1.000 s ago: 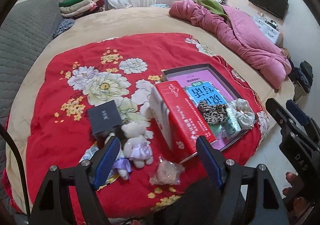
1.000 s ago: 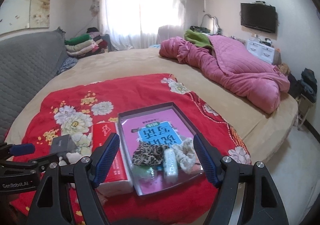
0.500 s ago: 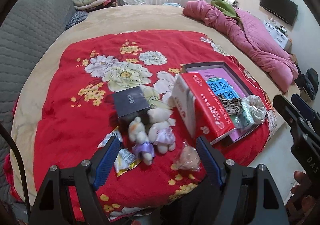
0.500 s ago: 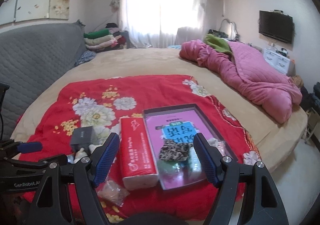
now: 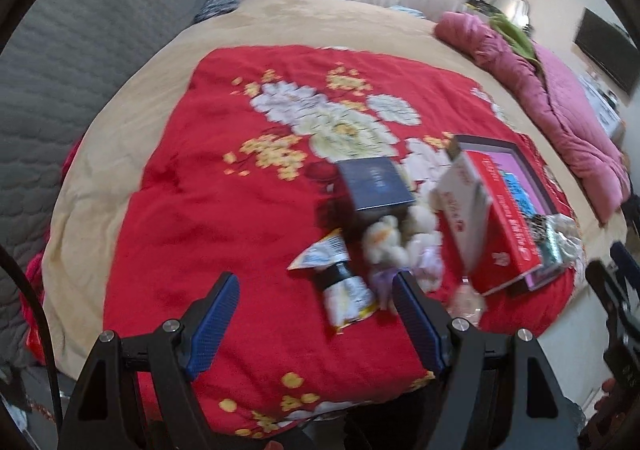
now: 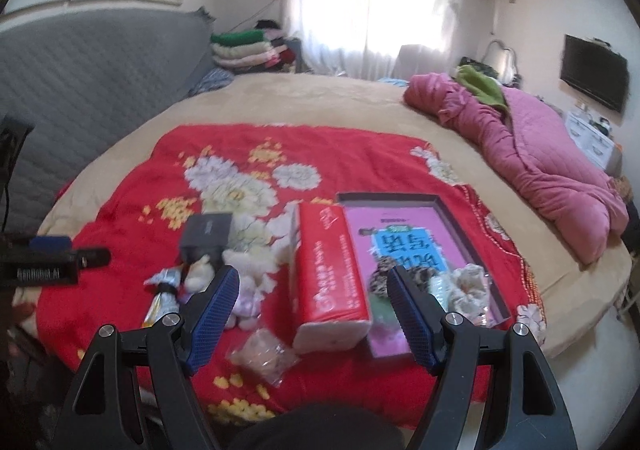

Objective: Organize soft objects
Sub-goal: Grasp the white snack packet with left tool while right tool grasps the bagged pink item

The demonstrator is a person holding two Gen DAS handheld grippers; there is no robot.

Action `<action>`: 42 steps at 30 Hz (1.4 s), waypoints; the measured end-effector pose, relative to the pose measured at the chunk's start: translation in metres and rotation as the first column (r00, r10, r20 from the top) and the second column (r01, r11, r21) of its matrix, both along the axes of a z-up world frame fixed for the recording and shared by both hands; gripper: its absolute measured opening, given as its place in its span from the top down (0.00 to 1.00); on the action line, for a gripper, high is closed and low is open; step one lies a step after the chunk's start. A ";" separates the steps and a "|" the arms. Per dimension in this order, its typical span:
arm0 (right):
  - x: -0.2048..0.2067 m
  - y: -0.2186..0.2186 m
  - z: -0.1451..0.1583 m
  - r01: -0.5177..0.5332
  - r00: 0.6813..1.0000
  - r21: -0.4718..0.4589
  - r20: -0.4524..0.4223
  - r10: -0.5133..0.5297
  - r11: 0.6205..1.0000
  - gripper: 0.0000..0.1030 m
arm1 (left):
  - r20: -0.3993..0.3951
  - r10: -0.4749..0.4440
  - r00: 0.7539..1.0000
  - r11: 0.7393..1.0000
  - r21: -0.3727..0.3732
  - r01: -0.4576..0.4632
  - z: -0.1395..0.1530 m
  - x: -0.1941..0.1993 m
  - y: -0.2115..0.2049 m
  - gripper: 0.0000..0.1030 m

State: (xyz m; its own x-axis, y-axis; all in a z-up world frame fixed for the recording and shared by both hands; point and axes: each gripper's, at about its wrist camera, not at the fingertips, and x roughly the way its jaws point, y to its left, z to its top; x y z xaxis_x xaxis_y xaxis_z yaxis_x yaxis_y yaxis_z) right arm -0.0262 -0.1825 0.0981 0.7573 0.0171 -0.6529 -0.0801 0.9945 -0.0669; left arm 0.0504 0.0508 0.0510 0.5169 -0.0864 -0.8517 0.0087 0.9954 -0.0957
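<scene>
While spread, left tool [image 5: 316,314] faces bears [image 5: 400,246].

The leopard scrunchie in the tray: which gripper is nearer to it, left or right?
Right. The right gripper hangs just before the leopard scrunchie, which sits by its right finger. The left gripper is over the red blanket, well left of it.

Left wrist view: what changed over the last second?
The left claw swung left, so the plush bears, dark box and red tissue pack slid rightward in view. The right claw drifted left too. Nothing grasped or released; both claws open, objects unmoved.
</scene>
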 end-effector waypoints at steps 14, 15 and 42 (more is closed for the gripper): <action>0.008 0.031 -0.070 -0.097 0.971 -0.027 -0.220 0.088 0.995 0.25 | -0.120 0.058 0.991 0.998 0.004 -0.058 -0.059 0.011 0.015 0.24; 0.009 0.033 -0.076 -0.104 0.967 -0.027 -0.237 0.094 0.994 0.25 | -0.130 0.060 0.990 0.998 0.008 -0.059 -0.063 0.012 0.014 0.24; 0.058 0.078 -0.175 -0.236 0.899 -0.343 -0.432 0.070 0.909 0.40 | -0.265 0.074 0.961 0.980 -0.159 -0.120 -0.124 0.070 0.001 0.22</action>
